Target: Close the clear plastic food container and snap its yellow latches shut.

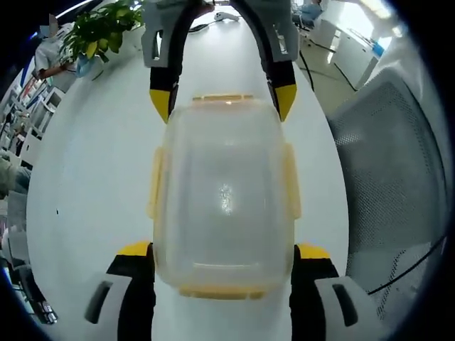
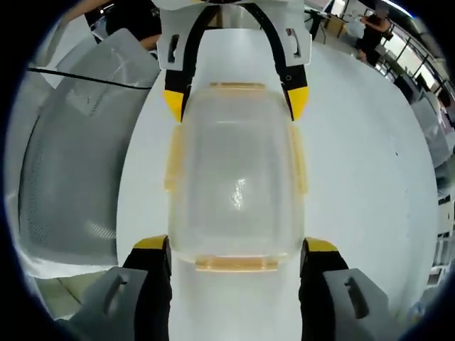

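left gripper (image 1: 222, 257): jaws stand wide, one yellow-tipped jaw on each side of the near end of the container; whether the tips touch the walls i cannot tell.
right gripper (image 2: 236, 254): jaws likewise spread wide, straddling its own near end of the container; contact not resolvable.
opposing gripper: in the left gripper view the right gripper sits at the far end (image 1: 222, 103), tips at the far corners; in the right gripper view the left gripper does the same (image 2: 235, 103). the two face each other head-on.
container (image 1: 224, 192): clear plastic box directly ahead of each gripper, between its jaws, resting on the white table (image 1: 92, 185); lid (image 2: 234, 185) appears to lie flat on top, judged seated.
long axis: runs straight from one gripper to the other, in line with both.
end latches: yellow latch at the left gripper's end (image 1: 222, 291) lies just ahead of and between its jaws; the one at the right gripper's end (image 2: 237, 263) likewise.
side latches: yellow strips along both long sides (image 1: 155, 183) (image 2: 299, 167), outboard of each gripper's line and midway between the two.
latch state: too small to tell snapped from loose.
nearer gripper: each is nearest its own end latch; side latches about equal for both.
next move, judged: press down the end latches first, each gripper its own.
surroundings: mesh chair (image 1: 387, 163) beside the table, plant (image 1: 99, 32) beyond the far end.
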Demonstrator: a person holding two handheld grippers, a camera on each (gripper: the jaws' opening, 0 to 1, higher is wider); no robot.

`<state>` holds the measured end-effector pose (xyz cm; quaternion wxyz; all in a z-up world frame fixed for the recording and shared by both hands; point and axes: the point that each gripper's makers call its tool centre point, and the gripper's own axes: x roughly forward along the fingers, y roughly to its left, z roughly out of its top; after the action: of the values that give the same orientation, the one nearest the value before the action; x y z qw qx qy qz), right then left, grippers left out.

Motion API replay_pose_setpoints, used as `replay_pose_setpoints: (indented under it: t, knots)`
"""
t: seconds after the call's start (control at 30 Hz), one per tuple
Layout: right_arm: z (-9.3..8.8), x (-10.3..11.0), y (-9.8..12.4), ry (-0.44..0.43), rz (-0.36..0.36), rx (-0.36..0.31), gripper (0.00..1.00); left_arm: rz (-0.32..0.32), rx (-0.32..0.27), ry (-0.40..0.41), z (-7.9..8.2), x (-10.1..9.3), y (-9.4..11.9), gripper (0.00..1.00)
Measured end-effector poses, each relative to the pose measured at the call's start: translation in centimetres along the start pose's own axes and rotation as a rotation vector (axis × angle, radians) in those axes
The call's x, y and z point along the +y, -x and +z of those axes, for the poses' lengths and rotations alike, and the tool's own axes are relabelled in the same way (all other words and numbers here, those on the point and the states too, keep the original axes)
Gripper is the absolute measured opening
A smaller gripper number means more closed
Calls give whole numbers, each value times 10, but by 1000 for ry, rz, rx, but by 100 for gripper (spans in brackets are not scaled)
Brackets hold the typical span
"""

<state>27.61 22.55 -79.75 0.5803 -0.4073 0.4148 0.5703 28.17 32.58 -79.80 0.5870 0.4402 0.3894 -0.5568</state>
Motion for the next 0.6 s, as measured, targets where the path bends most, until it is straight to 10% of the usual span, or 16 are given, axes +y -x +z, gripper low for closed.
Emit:
replay_pose_setpoints:
  t: [0.6]
  knots:
    - [31, 3, -13, 23, 21, 40, 71, -3, -8, 20, -33, -2, 11, 76]
